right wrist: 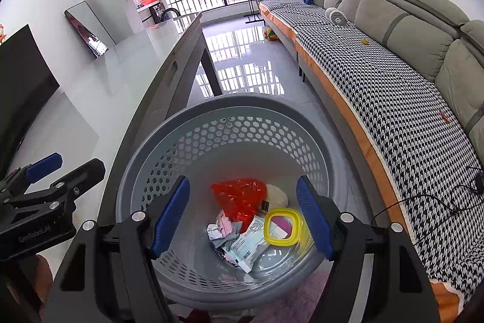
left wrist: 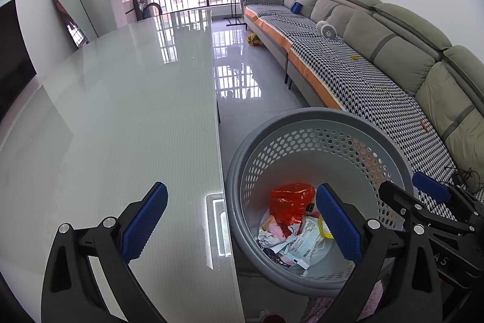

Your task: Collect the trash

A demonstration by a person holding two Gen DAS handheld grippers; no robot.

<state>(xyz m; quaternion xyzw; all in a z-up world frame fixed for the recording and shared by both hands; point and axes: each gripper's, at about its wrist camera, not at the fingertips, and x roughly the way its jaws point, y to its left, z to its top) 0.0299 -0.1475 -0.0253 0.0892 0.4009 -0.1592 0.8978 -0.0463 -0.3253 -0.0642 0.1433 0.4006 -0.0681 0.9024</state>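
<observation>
Both grippers hang empty over the scene with their blue-padded jaws spread wide. From its own camera, the right gripper [right wrist: 242,214] hovers directly above a grey perforated waste basket [right wrist: 169,123] standing on the floor between a glossy pale table [left wrist: 121,111] and a long sofa [right wrist: 393,99] with a houndstooth cover. From the left camera, the left gripper [left wrist: 242,220] straddles the table edge, one finger over the tabletop and the other over the basket's mouth.

Nothing is held, and the visible tabletop appears bare, so the collecting looks close to finished. The likeliest mishap from here is a lowered finger catching the basket's rim and tipping it, spilling the contents across the shiny floor. The two grippers also sit near each other and could knock together.

Inside the basket, at the bottom, lies a loose pile: a crumpled red plastic bag [right wrist: 239,199], a yellow-rimmed container lid [right wrist: 298,224], a pale blue printed wrapper [right wrist: 245,247], and scrunched paper scraps [right wrist: 217,232].
</observation>
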